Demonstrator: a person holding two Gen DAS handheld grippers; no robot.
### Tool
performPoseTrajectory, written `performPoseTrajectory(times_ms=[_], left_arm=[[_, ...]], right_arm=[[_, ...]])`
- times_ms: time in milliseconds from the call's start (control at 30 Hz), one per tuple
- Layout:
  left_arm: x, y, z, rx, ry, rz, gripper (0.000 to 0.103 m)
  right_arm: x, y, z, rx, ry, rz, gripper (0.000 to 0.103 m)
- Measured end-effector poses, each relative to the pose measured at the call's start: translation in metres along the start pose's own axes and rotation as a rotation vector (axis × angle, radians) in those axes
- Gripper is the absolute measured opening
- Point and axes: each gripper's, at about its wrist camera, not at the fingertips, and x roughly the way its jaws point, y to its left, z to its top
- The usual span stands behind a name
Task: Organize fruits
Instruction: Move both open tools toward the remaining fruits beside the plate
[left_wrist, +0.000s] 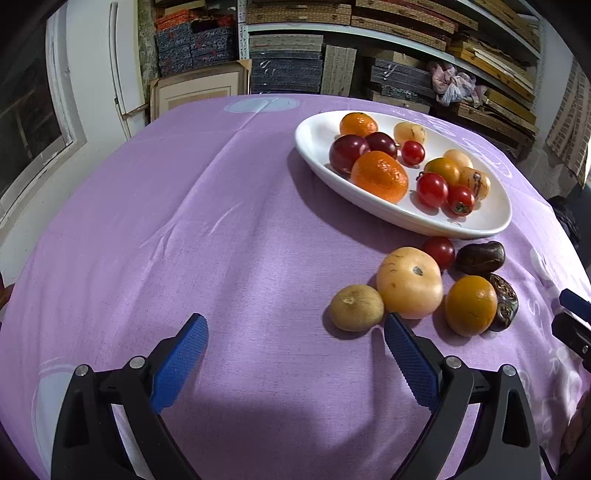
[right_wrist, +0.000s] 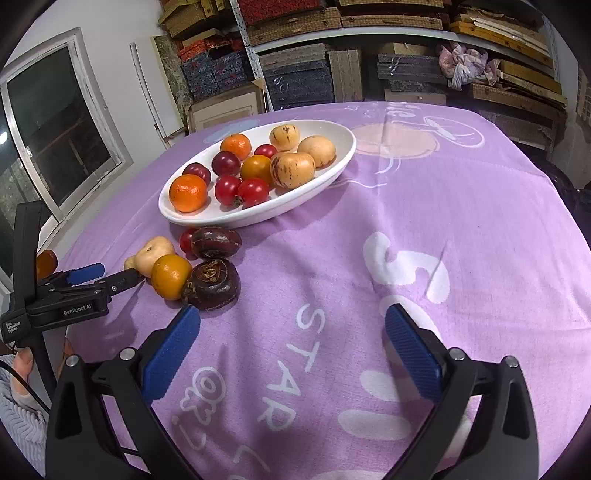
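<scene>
- The loose fruits lie in one tight group on the purple tablecloth (left_wrist: 229, 229), in the lower right of the left wrist view: a small tan fruit (left_wrist: 356, 307), a big pale peach-coloured fruit (left_wrist: 410, 282), an orange-yellow fruit (left_wrist: 471, 305), a cherry tomato (left_wrist: 439, 252) and two dark brown fruits (left_wrist: 480, 257), the second one (left_wrist: 504, 301) wrinkled.
- Just behind this group, in the upper right of the same view, stands the white oval dish (left_wrist: 314, 136) – it already holds mandarins, plums, cherry tomatoes and some pale fruits, so the task looks mostly done, with about six pieces left.
- The left gripper (left_wrist: 295, 356) hovers low over the cloth in the bottom of its view, jaws spread wide and holding nothing; its right finger is just beside the tan fruit and the pale fruit.
- The right gripper (right_wrist: 291, 347) is also released and empty, at the bottom of its own view over the white printed letters, with its left finger near the wrinkled dark fruit (right_wrist: 211, 283).
- Risk, as I judge it: the fruits touch each other, so a finger that goes between them can push a neighbour – the round ones may roll to the table edge at the left of the right wrist view.
- The dish is crowded in the middle; a fruit dropped on the pile could roll out over the low rim.
- Both grippers are near the same group, so they may collide if they reach together.
</scene>
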Motion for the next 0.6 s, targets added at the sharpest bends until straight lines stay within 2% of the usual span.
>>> performPoseTrajectory(times_ms=[133, 400, 600], left_arm=[[0.001, 0.007, 0.003, -0.028, 0.000, 0.006, 0.097], [0.005, -0.004, 0.011, 0.041, 0.001, 0.008, 0.097], [0.005, -0.006, 0.010, 0.048, -0.006, -0.001, 0.096]], right_arm=[[0.001, -0.001, 0.000, 0.004, 0.004, 0.000, 0.099], [0.002, -0.003, 0.000, 0.009, 0.011, 0.002, 0.099], [0.004, -0.003, 0.000, 0.011, 0.016, 0.002, 0.099]])
